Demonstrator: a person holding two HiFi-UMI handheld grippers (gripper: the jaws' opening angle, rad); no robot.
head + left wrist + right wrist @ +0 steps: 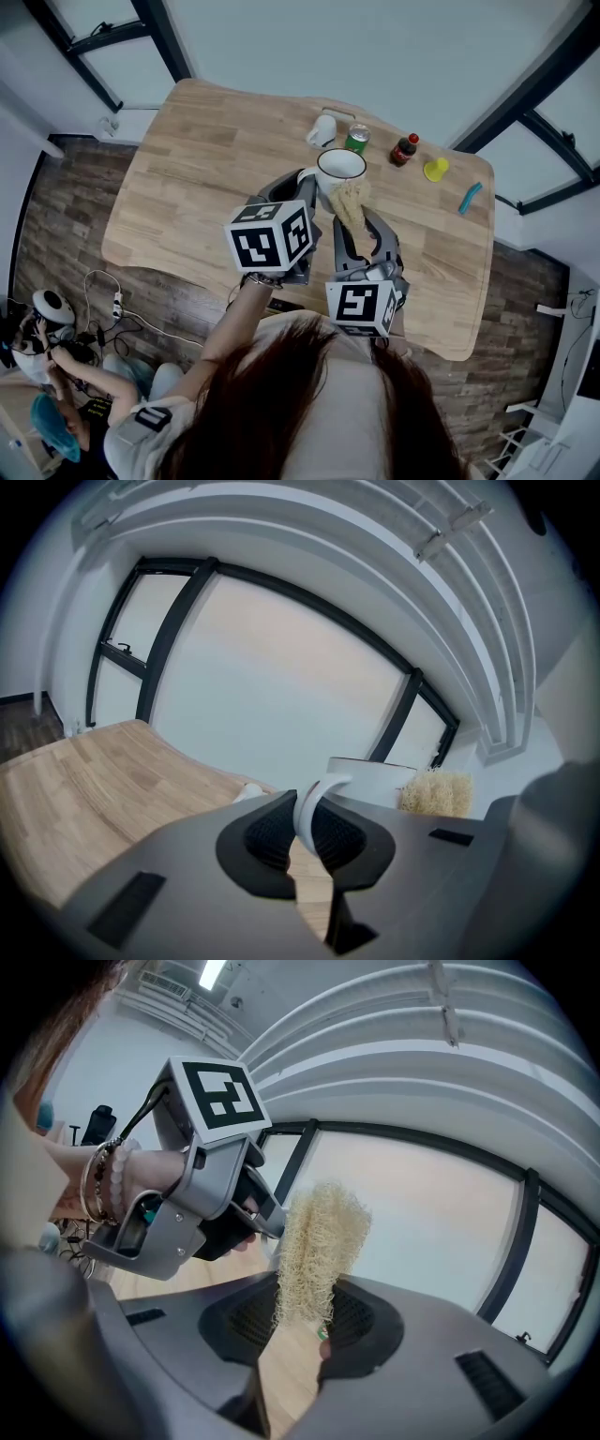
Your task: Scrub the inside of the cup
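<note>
Left hand-held gripper [302,834] is closed on the handle [312,803] of the white cup [340,168] over the bench [187,197]. Right hand-held gripper [298,1324] pinches a tan scrubber [317,1241], just beside the cup.

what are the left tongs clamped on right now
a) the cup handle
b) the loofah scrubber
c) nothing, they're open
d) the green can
a: in the left gripper view the left tongs pinch the white cup handle, while the loofah scrubber sits in the right tongs.
</note>
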